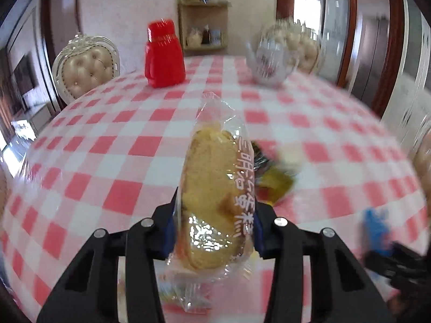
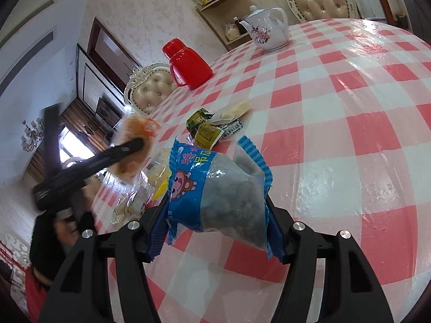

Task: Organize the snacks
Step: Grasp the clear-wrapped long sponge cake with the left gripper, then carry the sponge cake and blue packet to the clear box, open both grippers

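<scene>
The left gripper (image 1: 215,231) is clamping a clear-wrapped sponge cake (image 1: 212,188) between its jaws; the packet is standing on edge, its lower half pinched between the blue pads and its sealed top reaching out past them above the tabletop (image 1: 107,145). Just right of the cake, a blurred heap of small snack packets (image 1: 272,180) is lying on the checked cloth. Beyond the cake, a red flask (image 1: 164,53) is standing to the left and a white teapot (image 1: 269,59) to the right.

In the right wrist view, the left gripper (image 2: 132,145) is appearing at the left, blurred, with the cake (image 2: 134,137) in it. The right gripper (image 2: 215,215) is gripping a blue snack bag (image 2: 215,188) of dark pieces crosswise between its jaws, lifted off the tabletop (image 2: 336,134). Beyond the bag, small green and yellow packets (image 2: 207,129) are lying on the cloth.
</scene>
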The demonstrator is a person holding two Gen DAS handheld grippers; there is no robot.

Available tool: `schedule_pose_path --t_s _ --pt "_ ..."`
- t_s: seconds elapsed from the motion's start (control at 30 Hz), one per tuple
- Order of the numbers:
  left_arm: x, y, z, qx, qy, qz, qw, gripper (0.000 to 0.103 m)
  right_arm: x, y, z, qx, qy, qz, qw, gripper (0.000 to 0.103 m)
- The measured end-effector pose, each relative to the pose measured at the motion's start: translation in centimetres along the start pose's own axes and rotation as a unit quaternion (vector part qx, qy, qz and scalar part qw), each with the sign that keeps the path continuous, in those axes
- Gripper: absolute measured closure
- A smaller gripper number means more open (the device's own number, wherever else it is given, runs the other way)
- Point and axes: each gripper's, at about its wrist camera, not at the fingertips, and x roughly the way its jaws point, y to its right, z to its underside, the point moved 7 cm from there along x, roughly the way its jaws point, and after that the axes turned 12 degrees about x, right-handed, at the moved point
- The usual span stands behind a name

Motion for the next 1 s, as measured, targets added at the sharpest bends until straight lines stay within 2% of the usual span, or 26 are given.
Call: schedule_pose_path --t_s 0.1,0.2,0.27,0.3,0.37,0.5,0.63,0.8,0.93,1.0 --pt "-2.9 0.6 1.2 -0.038 0.034 0.020 0.9985 0.059 -0.1 -0.1 0.0 -0.002 0.000 -0.001 1.000 0.042" --pt "-4.9 1.1 3.3 -0.091 0.057 0.053 0.9928 0.059 -0.1 0.0 0.0 -0.001 0.001 -0.003 1.000 0.042" --pt "-5.6 1.5 4.7 -0.129 0.071 0.084 0.9856 0.059 -0.2 0.0 0.0 0.001 0.002 -0.006 1.000 0.042" --pt "-6.2 1.9 5.9 -0.152 0.082 0.110 0.9789 0.059 -0.2 0.0 0.0 0.000 0.003 -0.007 1.000 0.042" --pt "-6.9 2.4 7.5 -0.166 0.090 0.132 0.9732 0.059 -0.3 -0.2 0.0 -0.005 0.004 -0.007 1.000 0.042" --pt "-8.4 3.3 9.5 -0.155 0.087 0.113 0.9777 0.059 -0.4 -0.5 0.2 -0.016 0.007 -0.005 1.000 0.042" --pt "-10.5 3.9 11.0 -0.128 0.082 0.061 0.9865 0.059 -0.5 -0.3 0.2 -0.013 0.008 0.000 1.000 0.042" --pt "-12.7 4.3 12.3 -0.091 0.067 -0.001 0.9936 0.059 -0.9 -0.2 1.0 -0.007 0.000 0.012 1.000 0.042" --pt "-14.0 5.4 13.5 -0.067 0.055 -0.020 0.9960 0.059 -1.9 0.3 2.3 0.016 -0.007 0.016 1.000 0.042" --pt "-14.3 5.7 14.1 -0.058 0.050 -0.031 0.9966 0.059 -2.9 -0.1 3.5 0.007 -0.002 0.019 1.000 0.042"
